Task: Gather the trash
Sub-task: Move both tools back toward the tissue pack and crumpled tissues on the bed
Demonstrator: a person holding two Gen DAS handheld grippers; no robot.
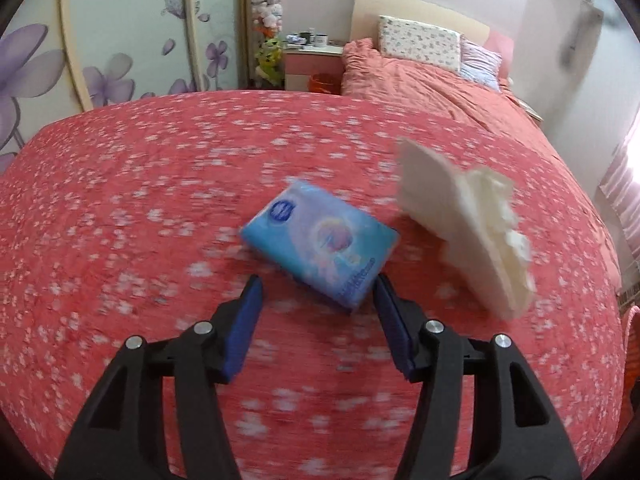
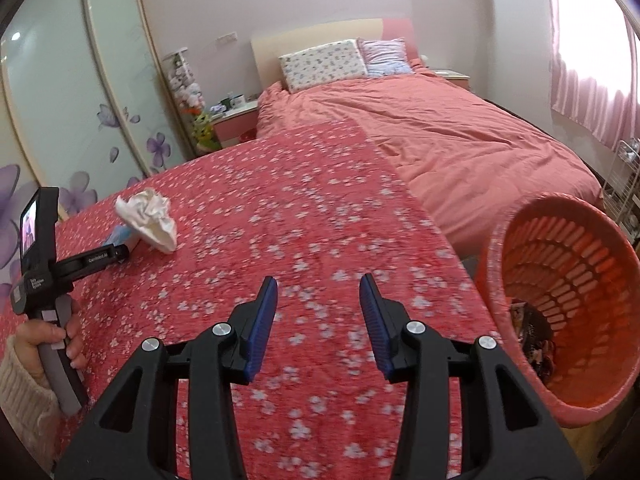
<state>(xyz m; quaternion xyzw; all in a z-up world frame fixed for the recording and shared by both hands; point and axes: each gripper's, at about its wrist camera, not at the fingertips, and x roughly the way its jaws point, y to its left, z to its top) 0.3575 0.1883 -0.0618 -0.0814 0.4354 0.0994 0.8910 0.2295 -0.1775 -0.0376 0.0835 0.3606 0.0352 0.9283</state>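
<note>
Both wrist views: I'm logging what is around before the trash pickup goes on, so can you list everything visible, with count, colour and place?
tissue pack: one, blue, on the floral cover, just ahead of the left gripper
crumpled tissue: one clump, white, on the cover right of the pack
floral cover: one, red with white flowers, spread over the near surface
basket: one, orange, beside the cover at the right, dark scraps inside
bed: one, pink quilt, behind the cover
pillows: two, pale floral and lilac, at the headboard
wardrobe: one, pale doors with purple flowers, left
left gripper: black, blue pads, open, nothing held
right gripper: black, blue pads, open, empty
hand: one, cream sleeve, holding the left gripper's handle
</note>
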